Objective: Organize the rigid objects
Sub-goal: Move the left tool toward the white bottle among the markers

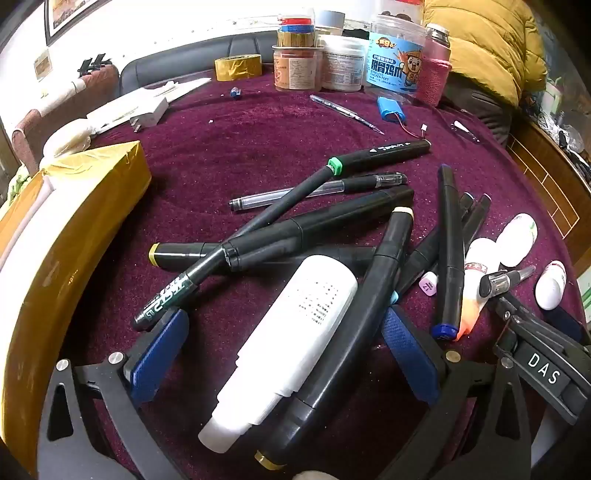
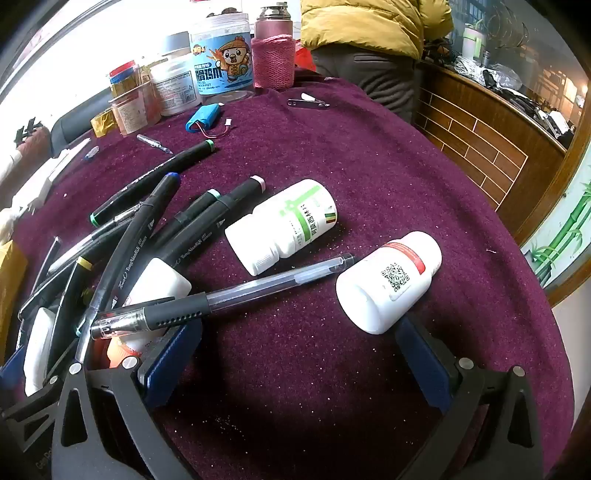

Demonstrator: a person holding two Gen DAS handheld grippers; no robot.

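A heap of black markers [image 1: 314,229] and gel pens lies on the purple tablecloth [image 1: 240,147]. My left gripper [image 1: 288,347] is open, its blue pads on either side of a white bottle [image 1: 291,336] and a black marker [image 1: 354,325] lying between them. My right gripper [image 2: 295,354] is open and empty. A gel pen [image 2: 221,299] rests across its left fingertip [image 2: 173,354]. A white bottle with a QR code [image 2: 388,284] lies by its right fingertip [image 2: 424,354]. A green-labelled white bottle [image 2: 284,225] lies further ahead. The right gripper also shows in the left wrist view [image 1: 524,325].
A gold-wrapped box [image 1: 62,236] stands to the left. Jars [image 1: 340,62], a pink flask [image 2: 273,48], gold tape [image 1: 238,66] and a blue battery pack [image 2: 205,116] sit at the far edge. A person in a yellow jacket [image 2: 369,22] stands behind the table.
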